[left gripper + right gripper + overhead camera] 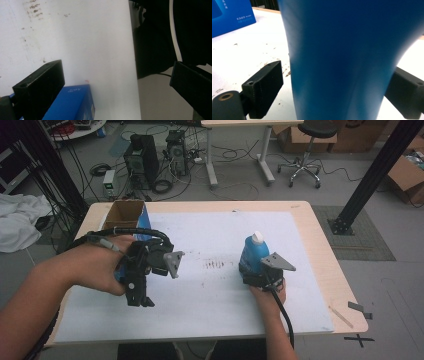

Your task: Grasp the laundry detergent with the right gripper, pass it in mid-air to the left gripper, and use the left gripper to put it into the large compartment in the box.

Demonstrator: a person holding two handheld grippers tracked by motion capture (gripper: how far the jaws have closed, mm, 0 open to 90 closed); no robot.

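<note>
A pale wooden table [320, 245] is carrying a white foam board [210, 305] that is covering most of its top. At the board's far left corner an open brown cardboard box [125, 212] with a blue printed side [229, 15] is standing, its blue corner [75, 102] showing just beside the left gripper's near jaw. The left gripper [141, 301], black with a grey three-cornered plate, is hanging over the board's left part with its jaws spread wide and holding nothing. On the board's right part a blue plastic bottle with a white cap [253, 252] is standing upright. The right gripper [248, 274] is reaching around the bottle's [342, 60] lower body: the bottle is sitting between the jaws, with a thin gap showing on the left side, while contact on the right side cannot be told.
</note>
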